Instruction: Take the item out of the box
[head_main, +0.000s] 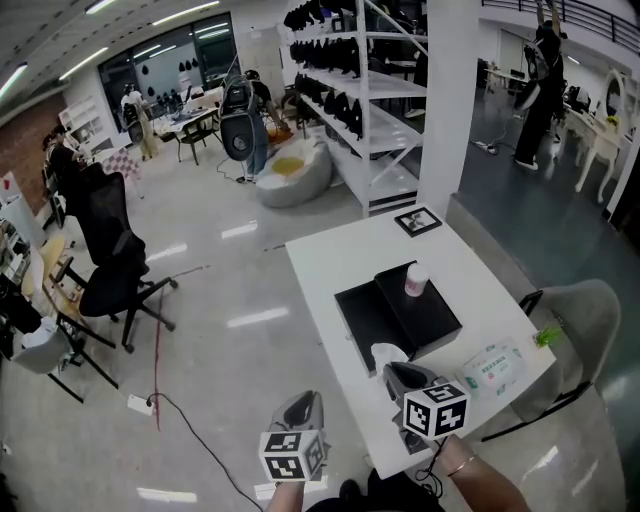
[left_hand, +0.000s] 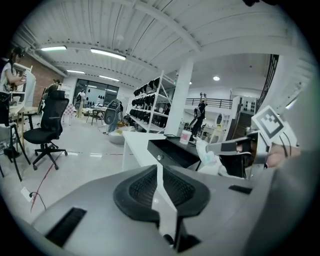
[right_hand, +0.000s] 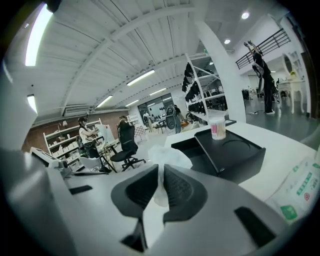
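Observation:
A black box (head_main: 400, 312) lies on the white table (head_main: 330, 260), its lid laid open to the right. A small jar of cotton swabs (head_main: 416, 279) stands on the lid. My right gripper (head_main: 400, 378) hovers just in front of the box, shut on a crumpled white tissue (head_main: 388, 354). In the right gripper view the tissue (right_hand: 167, 157) sticks up from between the pads of that gripper (right_hand: 161, 182), with the box (right_hand: 225, 152) beyond. My left gripper (head_main: 300, 410) hangs off the table's near left edge; its jaws (left_hand: 160, 187) are shut with nothing in them.
A pack of wet wipes (head_main: 495, 368) lies at the table's near right corner. A square marker card (head_main: 418, 221) sits at the far end. A grey chair (head_main: 580, 320) stands to the right, a black office chair (head_main: 110, 260) on the floor to the left.

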